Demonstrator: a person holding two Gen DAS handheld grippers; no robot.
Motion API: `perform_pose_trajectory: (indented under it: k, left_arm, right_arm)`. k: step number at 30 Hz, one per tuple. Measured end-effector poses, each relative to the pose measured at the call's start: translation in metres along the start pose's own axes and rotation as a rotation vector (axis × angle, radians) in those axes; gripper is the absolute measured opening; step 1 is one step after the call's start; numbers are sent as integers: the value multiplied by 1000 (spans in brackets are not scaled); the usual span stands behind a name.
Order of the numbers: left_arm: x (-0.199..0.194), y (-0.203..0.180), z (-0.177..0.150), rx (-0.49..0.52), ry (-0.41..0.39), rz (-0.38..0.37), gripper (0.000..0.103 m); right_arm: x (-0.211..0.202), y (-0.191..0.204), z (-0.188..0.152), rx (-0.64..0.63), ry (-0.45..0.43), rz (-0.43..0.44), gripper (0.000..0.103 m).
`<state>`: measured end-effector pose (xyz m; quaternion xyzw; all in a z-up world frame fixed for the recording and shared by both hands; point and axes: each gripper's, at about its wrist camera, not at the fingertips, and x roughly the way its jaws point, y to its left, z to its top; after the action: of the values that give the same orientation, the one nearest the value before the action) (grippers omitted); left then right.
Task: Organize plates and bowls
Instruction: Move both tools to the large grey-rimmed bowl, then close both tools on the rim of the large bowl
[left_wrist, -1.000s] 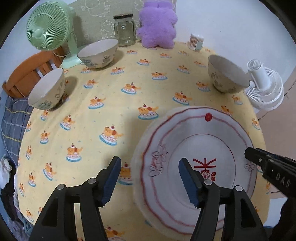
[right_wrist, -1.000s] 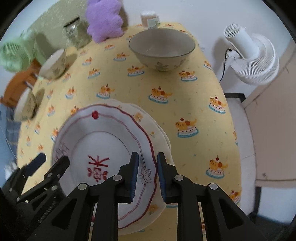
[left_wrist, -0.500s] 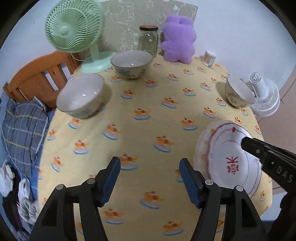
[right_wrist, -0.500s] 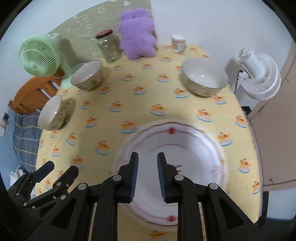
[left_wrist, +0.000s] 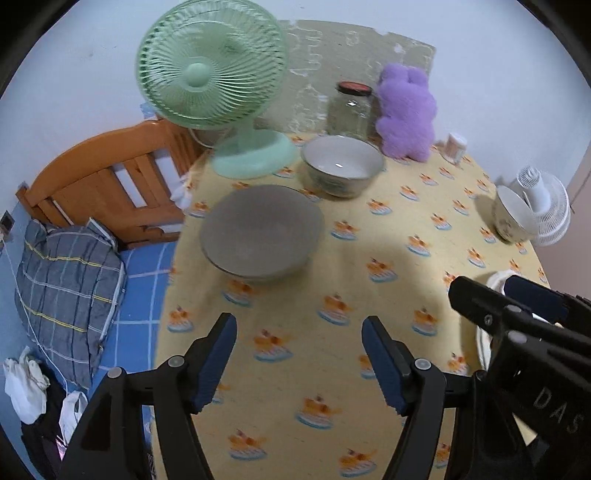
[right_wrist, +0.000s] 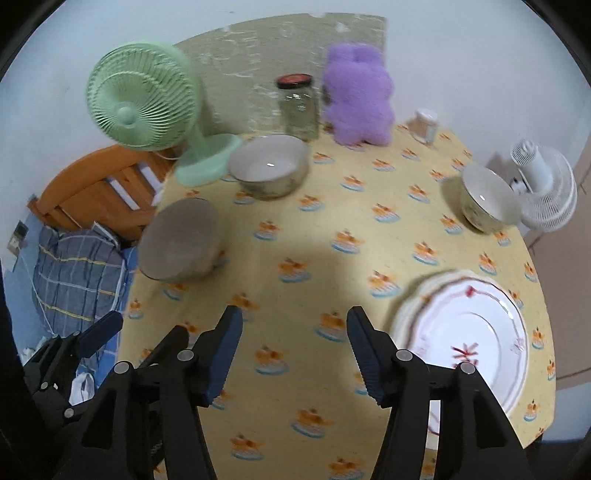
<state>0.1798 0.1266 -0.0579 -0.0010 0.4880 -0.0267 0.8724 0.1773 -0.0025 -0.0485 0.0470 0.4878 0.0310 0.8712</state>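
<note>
**Nearest bowl sits straight ahead of the left claw**

The left claw (left_wrist: 299, 356) hangs wide apart and empty over the yellow tablecloth (left_wrist: 369, 236), blue pads spread with nothing between them. Directly ahead of it, a little to its left, sits the grey-looking bowl (left_wrist: 260, 232), upright on the cloth near the table edge beside the bed. Just beyond that bowl stands a second bowl (left_wrist: 341, 170), close to the base of the green fan (left_wrist: 236, 110) and in front of the glass jar (left_wrist: 351, 109). A third bowl (left_wrist: 511, 214) is well apart from the grey-looking bowl, across the table by the white fan (left_wrist: 543, 206).

The right claw (right_wrist: 293, 347) is also wide and empty. From it the grey-looking bowl lies off to the left, while the stacked plates (right_wrist: 465, 332) rest just to its right, at the table edge farthest from that bowl; the third bowl stands beyond the plates.

Judging by this layout, the left claw is the nearer one for the grey-looking bowl: its gap lines up with the bowl, which being round has no long axis, so any part of the rim would serve
</note>
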Motion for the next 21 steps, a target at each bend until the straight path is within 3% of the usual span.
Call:
perform_pose_trajectory:
  k: [4,13,21]
  left_arm:
    - [4,29,14,-42,-22,-3,77]
    - [41,71,46,-32,-43,30,82]
    - [96,83,66,-9,16,25,83]
  right_arm:
    - [11,29,13,-21,-6,-4,66]
    - [53,61,43,14,3,5,67]
    - [111,69,64,40,50,-21,67]
